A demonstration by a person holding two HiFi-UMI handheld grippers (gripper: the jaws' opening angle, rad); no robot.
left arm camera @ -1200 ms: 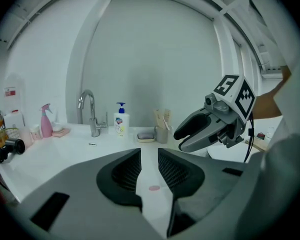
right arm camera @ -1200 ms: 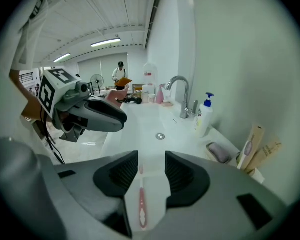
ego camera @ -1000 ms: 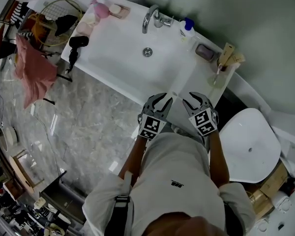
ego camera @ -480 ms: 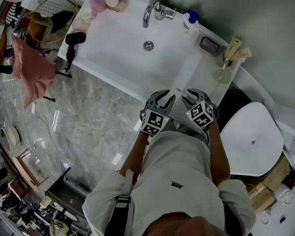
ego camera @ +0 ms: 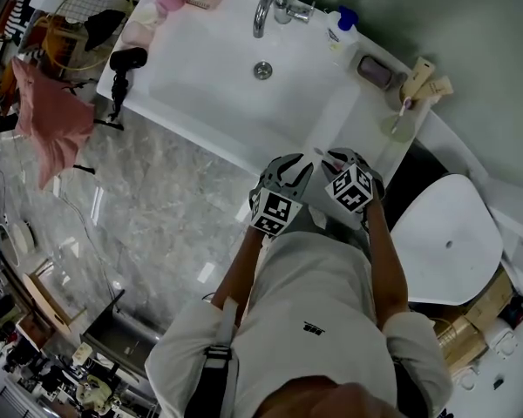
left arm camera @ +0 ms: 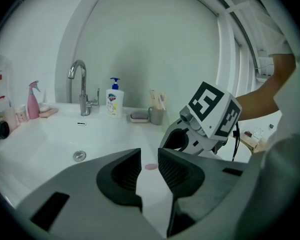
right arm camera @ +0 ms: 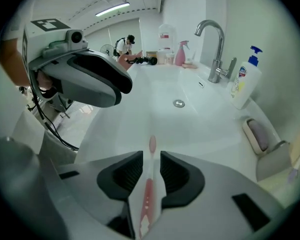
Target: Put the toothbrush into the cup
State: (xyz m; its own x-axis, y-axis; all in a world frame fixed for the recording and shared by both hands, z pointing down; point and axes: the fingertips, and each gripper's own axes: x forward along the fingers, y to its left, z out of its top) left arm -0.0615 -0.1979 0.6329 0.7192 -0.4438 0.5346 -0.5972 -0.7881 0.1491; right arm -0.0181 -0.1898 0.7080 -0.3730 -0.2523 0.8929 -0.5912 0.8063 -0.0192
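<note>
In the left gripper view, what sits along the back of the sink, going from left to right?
pink spray bottle → faucet → soap pump bottle → soap dish → cup

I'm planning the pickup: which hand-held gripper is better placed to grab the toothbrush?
Right. The toothbrush lies between the jaws of the right hand-held gripper, which are closing but not yet pinching; the left hand-held gripper is empty, alongside.
</note>
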